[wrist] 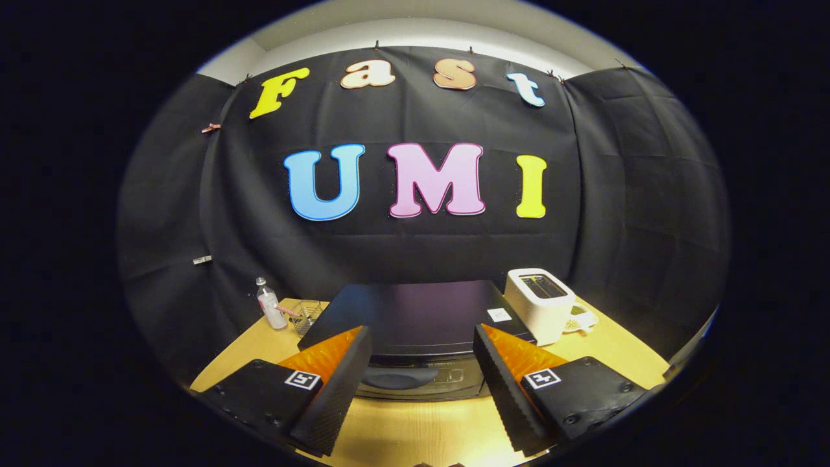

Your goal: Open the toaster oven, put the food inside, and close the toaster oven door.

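Note:
A black toaster oven (pixel 415 318) sits on the wooden table (pixel 415 431), seen from above and in front. Its flat top faces me and its glass door (pixel 418 379) is closed, showing just ahead between my fingers. My gripper (pixel 421 340) hangs above the table in front of the oven, open wide, with nothing between the fingers. I cannot make out the food from here.
A white pop-up toaster (pixel 539 303) stands to the right of the oven, with a small white dish (pixel 579 320) beside it. Left of the oven are a clear bottle (pixel 269 303) and a small wire basket (pixel 307 314). Black cloth walls close the booth behind.

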The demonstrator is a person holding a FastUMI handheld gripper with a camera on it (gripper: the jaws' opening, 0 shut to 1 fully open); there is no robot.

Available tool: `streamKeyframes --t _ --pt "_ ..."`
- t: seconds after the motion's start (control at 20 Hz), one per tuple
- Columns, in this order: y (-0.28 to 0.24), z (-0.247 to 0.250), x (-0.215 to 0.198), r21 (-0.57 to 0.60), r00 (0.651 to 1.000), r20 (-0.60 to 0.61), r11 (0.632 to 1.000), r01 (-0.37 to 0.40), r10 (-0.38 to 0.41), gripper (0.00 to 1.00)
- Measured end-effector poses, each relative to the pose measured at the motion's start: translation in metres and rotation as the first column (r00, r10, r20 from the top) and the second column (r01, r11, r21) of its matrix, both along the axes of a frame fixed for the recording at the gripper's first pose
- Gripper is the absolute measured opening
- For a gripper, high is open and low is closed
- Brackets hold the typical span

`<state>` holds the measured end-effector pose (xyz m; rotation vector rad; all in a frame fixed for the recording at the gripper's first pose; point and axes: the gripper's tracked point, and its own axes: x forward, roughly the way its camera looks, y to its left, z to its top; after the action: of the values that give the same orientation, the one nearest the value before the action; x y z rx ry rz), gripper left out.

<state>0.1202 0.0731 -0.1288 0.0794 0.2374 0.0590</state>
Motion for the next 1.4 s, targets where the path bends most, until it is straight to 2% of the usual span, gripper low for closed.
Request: streamKeyframes --t 0.3,0.55,1.05,1.4 --pt "0.027 -0.052 0.031 -0.008 0.998 -0.059 1.0 -0.027 0.027 0.97" --pt "0.036 -0.087 0.035 0.001 0.989 -0.145 1.0 -0.031 0.031 0.98" --pt "0.038 -0.088 0.031 -0.034 0.992 -0.12 0.999 -0.034 0.03 0.99" --pt "0.039 -0.096 -0.006 -0.025 0.985 -0.164 0.998 -0.055 0.05 0.99"
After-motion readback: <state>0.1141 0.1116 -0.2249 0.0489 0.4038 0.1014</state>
